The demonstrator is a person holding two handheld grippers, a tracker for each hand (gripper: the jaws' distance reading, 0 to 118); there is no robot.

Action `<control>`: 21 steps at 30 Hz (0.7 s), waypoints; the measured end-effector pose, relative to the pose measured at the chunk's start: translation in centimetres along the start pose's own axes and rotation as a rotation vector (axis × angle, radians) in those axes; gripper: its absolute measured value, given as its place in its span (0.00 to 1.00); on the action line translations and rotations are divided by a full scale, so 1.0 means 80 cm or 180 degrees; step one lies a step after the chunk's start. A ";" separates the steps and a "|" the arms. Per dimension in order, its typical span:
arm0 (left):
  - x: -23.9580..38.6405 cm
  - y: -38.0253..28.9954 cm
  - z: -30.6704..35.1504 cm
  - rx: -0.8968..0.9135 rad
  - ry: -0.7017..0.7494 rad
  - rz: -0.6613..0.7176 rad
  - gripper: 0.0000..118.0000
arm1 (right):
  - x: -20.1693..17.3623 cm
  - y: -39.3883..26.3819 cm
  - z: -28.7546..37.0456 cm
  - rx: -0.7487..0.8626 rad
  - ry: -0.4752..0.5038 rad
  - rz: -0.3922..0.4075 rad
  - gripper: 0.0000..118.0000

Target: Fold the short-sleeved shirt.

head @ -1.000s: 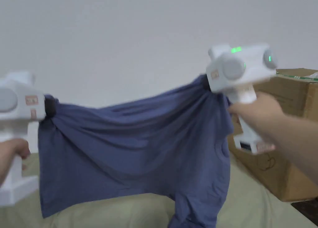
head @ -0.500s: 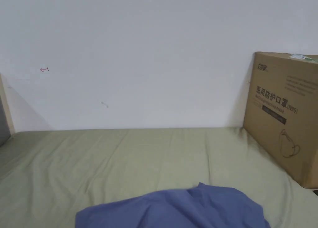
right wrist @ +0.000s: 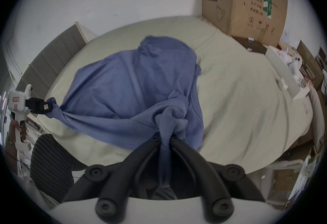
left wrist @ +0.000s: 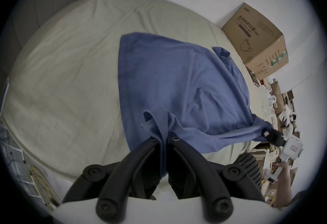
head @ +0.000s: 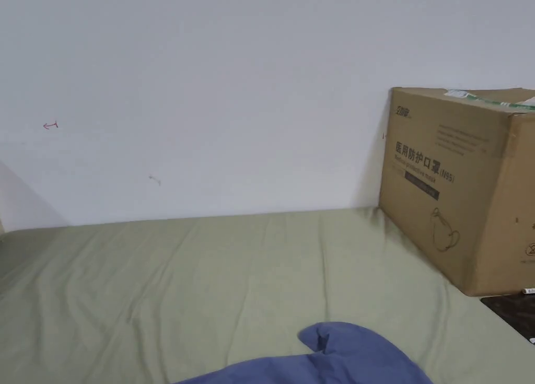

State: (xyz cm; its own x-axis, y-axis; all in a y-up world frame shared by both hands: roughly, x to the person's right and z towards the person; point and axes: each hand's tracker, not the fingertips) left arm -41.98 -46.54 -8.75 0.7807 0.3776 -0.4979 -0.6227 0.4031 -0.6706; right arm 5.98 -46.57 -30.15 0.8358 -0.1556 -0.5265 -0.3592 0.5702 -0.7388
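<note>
Holding: I had the blue shirt [left wrist: 178, 86] spread over the green bed sheet [left wrist: 67, 72], near the cardboard box [left wrist: 256, 36].
Left gripper [left wrist: 163, 139]: my jaws were clamped on 1 bunched corner.
Right gripper [right wrist: 165, 136]: my jaws pinched another gathered corner.
</note>
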 end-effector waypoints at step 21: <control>0.116 0.053 0.155 0.3052 -0.0366 -0.0725 0.85 | -0.127 0.119 0.126 0.2829 0.0454 0.0158 0.76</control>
State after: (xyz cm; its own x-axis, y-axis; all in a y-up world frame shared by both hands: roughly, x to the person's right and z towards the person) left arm -38.05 -31.02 -9.43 0.9088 0.2653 -0.3220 -0.2769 0.9608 0.0101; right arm -1.80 -31.43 -27.62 0.7472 -0.1790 -0.6400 0.1094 0.9830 -0.1472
